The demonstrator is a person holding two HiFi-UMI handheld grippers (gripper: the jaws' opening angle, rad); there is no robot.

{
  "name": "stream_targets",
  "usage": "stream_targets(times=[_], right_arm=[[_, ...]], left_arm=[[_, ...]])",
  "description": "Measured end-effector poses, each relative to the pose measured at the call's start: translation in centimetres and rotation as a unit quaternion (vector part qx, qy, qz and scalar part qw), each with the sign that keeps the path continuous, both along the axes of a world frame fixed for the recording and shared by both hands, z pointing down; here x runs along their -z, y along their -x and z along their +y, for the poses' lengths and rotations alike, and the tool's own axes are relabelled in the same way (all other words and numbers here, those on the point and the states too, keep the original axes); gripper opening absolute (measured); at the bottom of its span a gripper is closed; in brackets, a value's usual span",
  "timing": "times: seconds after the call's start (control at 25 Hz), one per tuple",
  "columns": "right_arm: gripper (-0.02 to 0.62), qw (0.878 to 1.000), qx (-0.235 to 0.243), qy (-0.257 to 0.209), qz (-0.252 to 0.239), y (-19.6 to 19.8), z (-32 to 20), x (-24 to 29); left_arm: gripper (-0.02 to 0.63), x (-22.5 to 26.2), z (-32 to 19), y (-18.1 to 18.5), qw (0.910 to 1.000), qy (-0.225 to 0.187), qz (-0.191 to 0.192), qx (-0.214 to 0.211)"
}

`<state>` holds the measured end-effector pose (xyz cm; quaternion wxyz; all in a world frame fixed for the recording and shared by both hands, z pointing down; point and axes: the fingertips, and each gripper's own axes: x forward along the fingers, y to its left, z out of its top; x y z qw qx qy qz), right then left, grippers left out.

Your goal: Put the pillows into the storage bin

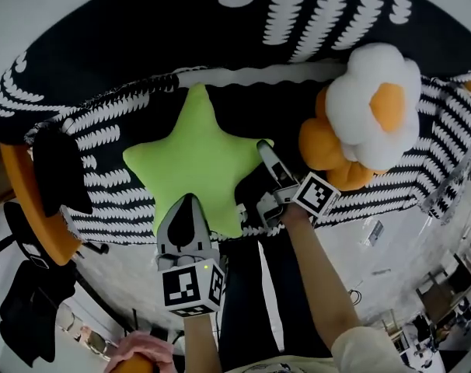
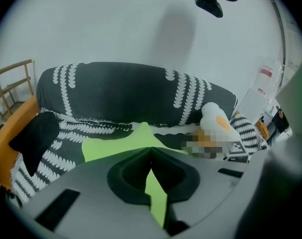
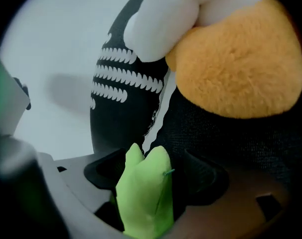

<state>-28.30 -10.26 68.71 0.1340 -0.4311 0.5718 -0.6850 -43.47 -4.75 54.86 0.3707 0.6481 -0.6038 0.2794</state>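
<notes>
A lime-green star pillow (image 1: pixel 193 162) lies flat on the seat of a black sofa with white leaf print (image 1: pixel 127 22). My left gripper (image 1: pixel 187 208) is at the star's lower point and is shut on it; green fabric (image 2: pixel 156 193) is pinched between the jaws in the left gripper view. My right gripper (image 1: pixel 265 152) sits at the star's right point. Its jaws stand wide apart around a bunched green tip (image 3: pixel 143 193) without pressing it. A white and orange flower pillow (image 1: pixel 371 103) rests on the seat to the right, close above in the right gripper view (image 3: pixel 235 59).
An orange curved piece (image 1: pixel 26 200) with a black cloth (image 1: pixel 61 169) over it stands at the sofa's left end. A wooden chair (image 2: pixel 11 86) is behind it. The person's dark legs (image 1: pixel 259 301) are below, against the sofa's front edge. Clutter lies on the floor at right (image 1: pixel 422 317).
</notes>
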Motion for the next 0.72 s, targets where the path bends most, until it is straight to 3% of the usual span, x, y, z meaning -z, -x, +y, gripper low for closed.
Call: stream_targets(times=[0.2,0.28,0.4,0.72], right_arm=[[0.360,0.998,0.049,0.024,-0.023,1.9,0.3,-0.5],[0.288,0.998,0.038,0.014,-0.046,2.8,0.3,0.2],[0.234,0.997,0.031,-0.011,-0.069,4.3,0.7,2.3],[0.137,0.989,0.112,-0.090,-0.019,9.0,3.0,10.5]], left_arm=[[0.014,0.1,-0.7,-0.8,1.0000,0.007,0.000,0.003],[0.014,0.2,-0.4,-0.2,1.0000,0.004,0.004,0.006],[0.014,0.7,0.4,1.3,0.9999,-0.004,0.009,0.013],[0.014,4.4,1.8,5.0,0.9980,-0.035,-0.003,0.052]])
